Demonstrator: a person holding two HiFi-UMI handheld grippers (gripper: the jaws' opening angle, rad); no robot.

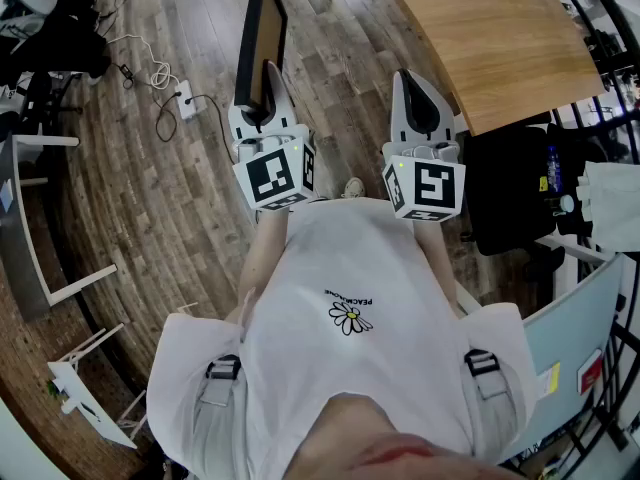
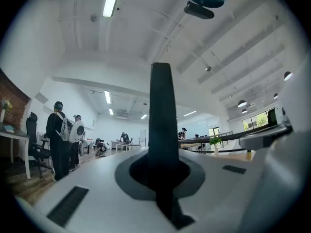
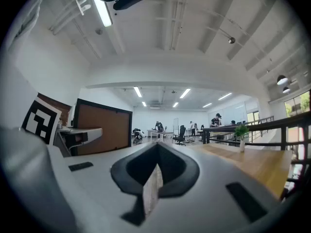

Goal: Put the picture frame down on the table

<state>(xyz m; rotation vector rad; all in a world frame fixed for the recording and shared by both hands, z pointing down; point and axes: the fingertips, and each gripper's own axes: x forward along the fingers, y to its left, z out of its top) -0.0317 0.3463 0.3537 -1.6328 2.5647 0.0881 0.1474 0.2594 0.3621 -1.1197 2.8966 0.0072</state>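
Wood-plank floor (image 1: 150,218) is filling most of the head view, and the light wooden table (image 1: 500,38) is standing ahead and to the person's right, its near corner close to the right gripper (image 1: 412,78).

The picture frame (image 1: 262,38) is not over the table. It is hanging upright above the floor, off the table's left edge, and showing edge-on from above. The right gripper view is showing its brown backing inside a black rim (image 3: 104,130).

**Handling (judgement):**
- The frame is looking flat, thin and stiff, probably light.
- Any glass front would be making it fragile, though none is showing.
- Because it is gripped at one rim, its free length is likely acting as a lever and tending to swing.
- The rim is appearing to be the soundest place to hold.

**Pose:**
- The left gripper (image 1: 270,83) is pointing forward, roughly level, with its jaws clamping the frame's dark edge (image 2: 160,110).
- The right gripper is pointing forward beside it, apart from the frame, with its jaws closed together on nothing.
- Both are being held out in front of the person's chest.
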